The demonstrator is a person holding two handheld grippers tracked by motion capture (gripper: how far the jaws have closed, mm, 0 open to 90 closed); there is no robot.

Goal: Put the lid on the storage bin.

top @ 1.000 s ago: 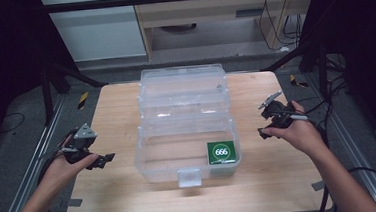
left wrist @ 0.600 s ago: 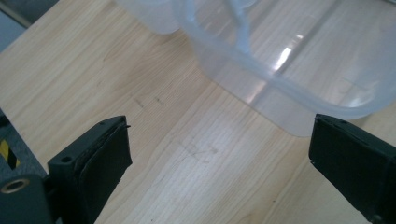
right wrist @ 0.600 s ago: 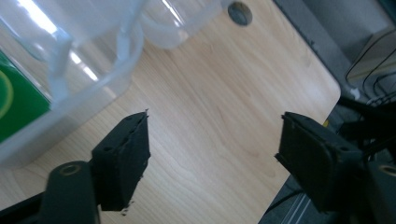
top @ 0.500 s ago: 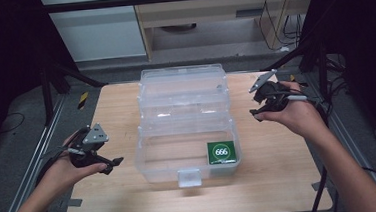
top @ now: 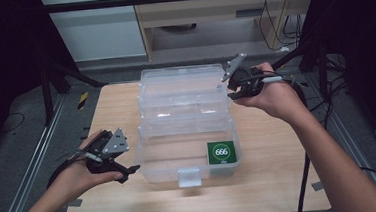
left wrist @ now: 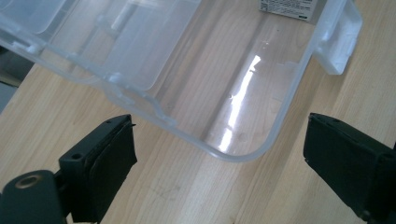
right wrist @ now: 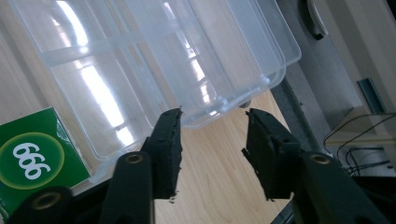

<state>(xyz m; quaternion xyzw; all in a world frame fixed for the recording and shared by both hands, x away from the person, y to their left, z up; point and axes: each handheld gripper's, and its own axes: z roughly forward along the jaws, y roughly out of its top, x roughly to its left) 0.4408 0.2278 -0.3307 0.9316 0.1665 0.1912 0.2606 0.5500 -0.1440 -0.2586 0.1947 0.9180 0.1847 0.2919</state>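
A clear plastic organiser box [top: 185, 128] lies open on the wooden table [top: 274, 155], its lid [top: 184, 83] folded back toward the far side. A green card marked 666 [top: 222, 152] lies in the box's near right corner, and its green face [right wrist: 32, 156] shows again in the right gripper view. My left gripper [top: 125, 170] is open at the box's near left corner [left wrist: 243, 151], not touching it. My right gripper [top: 231, 89] is open by the lid's far right corner [right wrist: 243, 100], holding nothing.
A white latch tab [top: 189, 176] sticks out from the box's front wall. Metal frame rails [top: 29, 162] run along both sides of the table. Cables [top: 275, 14] and a cabinet [top: 209, 14] stand beyond the far edge.
My right gripper has moved up and inward to the lid's far right corner. My left gripper has moved right, closer to the box's near left corner.
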